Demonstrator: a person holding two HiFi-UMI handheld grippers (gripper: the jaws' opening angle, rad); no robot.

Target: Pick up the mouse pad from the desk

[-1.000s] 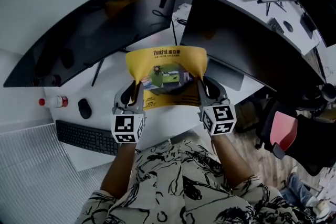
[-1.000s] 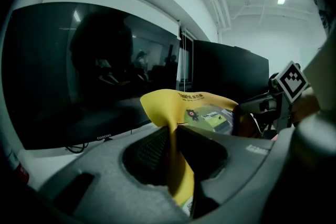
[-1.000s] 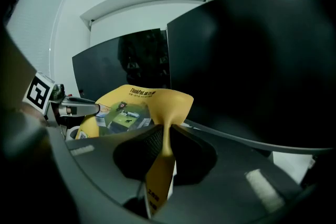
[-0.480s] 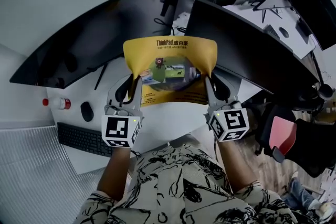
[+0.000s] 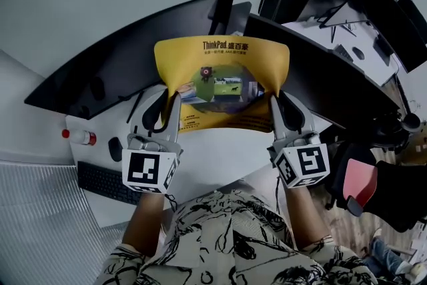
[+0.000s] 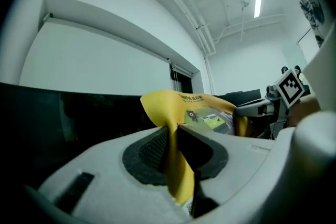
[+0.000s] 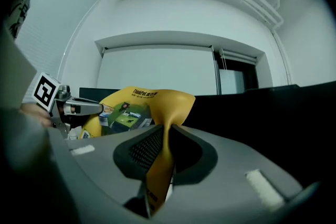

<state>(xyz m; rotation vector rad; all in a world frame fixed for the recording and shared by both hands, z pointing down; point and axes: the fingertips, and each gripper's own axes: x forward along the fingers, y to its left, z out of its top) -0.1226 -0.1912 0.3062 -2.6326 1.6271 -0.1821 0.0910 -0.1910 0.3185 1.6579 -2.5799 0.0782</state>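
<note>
Left gripper (image 5: 171, 102): jaws pinched on near left corner of yellow mouse pad (image 5: 223, 87) | right gripper (image 5: 273, 102): jaws pinched on its near right corner | mouse pad: slung sagging between both claws, clear of desk (image 5: 213, 153) | curved monitor (image 5: 113, 70) beyond left claw | keyboard (image 5: 107, 182) behind and outside left claw

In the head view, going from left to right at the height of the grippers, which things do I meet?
Bottle → mouse → left gripper → mouse pad → right gripper
</note>
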